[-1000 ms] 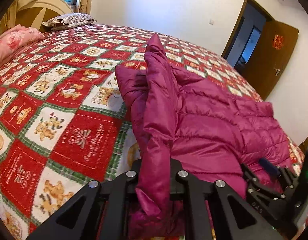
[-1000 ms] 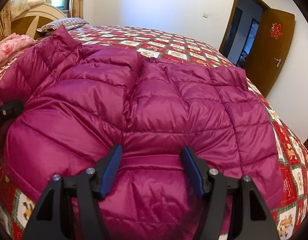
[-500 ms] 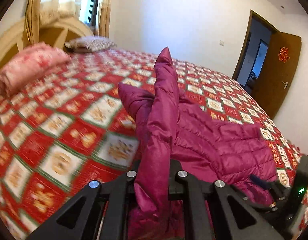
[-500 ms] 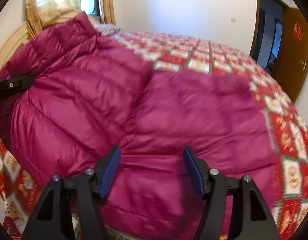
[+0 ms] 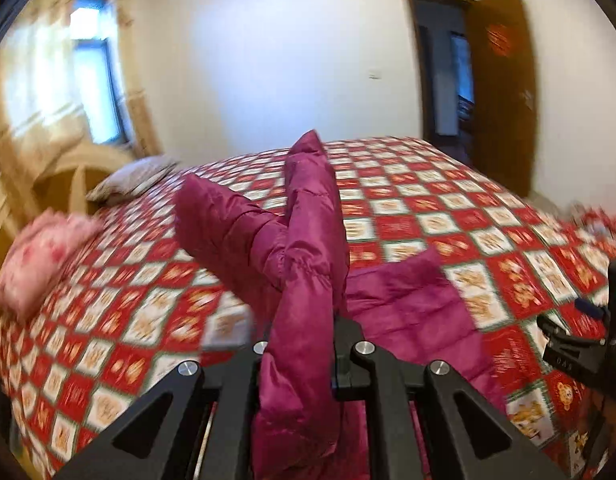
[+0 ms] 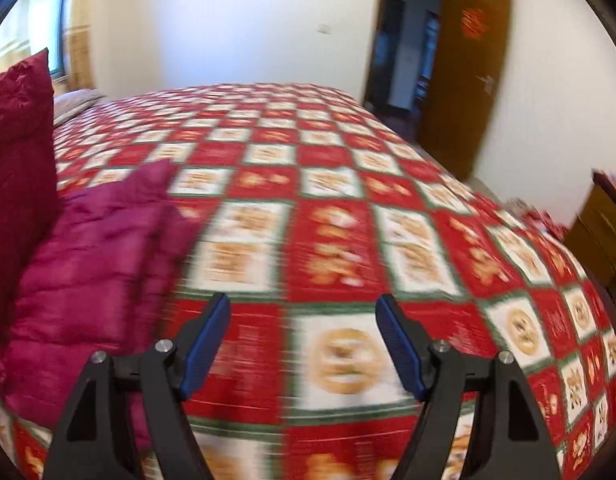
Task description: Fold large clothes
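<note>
A magenta puffer jacket point(image 5: 308, 240) lies on the red-and-white checked bedspread point(image 5: 428, 208). My left gripper point(image 5: 304, 344) is shut on a fold of it and holds that part up off the bed; the pads are hidden under the fabric. The rest of the jacket trails down to the right. In the right wrist view the jacket point(image 6: 88, 260) sits at the left, its lifted part point(image 6: 16, 140) at the frame edge. My right gripper point(image 6: 304, 344) hangs over bare bedspread point(image 6: 348, 200) to the right of the jacket. Its jaws are opening, with nothing between them.
A pink pillow point(image 5: 36, 256) and a patterned pillow point(image 5: 132, 180) lie by the wooden headboard point(image 5: 68, 172) at the far left. An open wooden door point(image 5: 500, 92) stands in the back right wall. A wooden cabinet point(image 6: 600, 232) stands beside the bed's right edge.
My left gripper has risen with the jacket fold, lifting more fabric off the bed. My right gripper has slid right, off the jacket onto bare bedspread, and its jaws stand wider.
</note>
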Motion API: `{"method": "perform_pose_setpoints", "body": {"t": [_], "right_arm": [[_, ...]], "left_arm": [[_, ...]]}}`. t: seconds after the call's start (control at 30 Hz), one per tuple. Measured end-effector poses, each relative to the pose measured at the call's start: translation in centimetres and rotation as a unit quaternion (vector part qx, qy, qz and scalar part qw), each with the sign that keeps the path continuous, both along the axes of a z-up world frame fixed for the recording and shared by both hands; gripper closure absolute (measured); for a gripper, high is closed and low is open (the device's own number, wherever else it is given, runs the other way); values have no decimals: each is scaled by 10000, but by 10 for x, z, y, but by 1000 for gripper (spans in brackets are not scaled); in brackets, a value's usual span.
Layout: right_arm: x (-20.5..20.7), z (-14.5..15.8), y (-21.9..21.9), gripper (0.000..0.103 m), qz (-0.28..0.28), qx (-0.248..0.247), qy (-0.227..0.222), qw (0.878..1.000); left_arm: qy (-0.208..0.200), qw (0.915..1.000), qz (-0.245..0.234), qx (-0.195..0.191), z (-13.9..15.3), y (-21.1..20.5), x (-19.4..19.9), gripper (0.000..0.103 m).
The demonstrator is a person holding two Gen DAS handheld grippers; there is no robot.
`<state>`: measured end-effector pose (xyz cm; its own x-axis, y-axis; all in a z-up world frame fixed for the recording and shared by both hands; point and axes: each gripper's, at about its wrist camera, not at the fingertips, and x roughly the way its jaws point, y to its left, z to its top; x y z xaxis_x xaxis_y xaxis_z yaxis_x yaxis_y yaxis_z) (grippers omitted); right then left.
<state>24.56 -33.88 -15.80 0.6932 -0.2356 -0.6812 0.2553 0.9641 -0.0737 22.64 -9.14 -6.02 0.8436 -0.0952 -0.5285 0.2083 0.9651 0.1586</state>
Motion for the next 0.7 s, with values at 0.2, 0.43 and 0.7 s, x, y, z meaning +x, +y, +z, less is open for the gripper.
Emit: {"method": "perform_pose_setpoints", "body": {"t": [0.2, 0.43, 0.7], "right_arm": [[-26, -7, -42, 26, -392, 250, 10, 9989], [-31, -23, -65, 26, -552, 395, 104, 9976], [-31, -19, -79, 26, -649, 484, 43, 9967]], "left_arm": [[130, 9942, -661, 842, -51, -95, 1, 94], [128, 9706, -1281, 2034, -123, -168, -16, 93], [-397, 9553, -1454, 2541, -101, -175, -52, 57]]}}
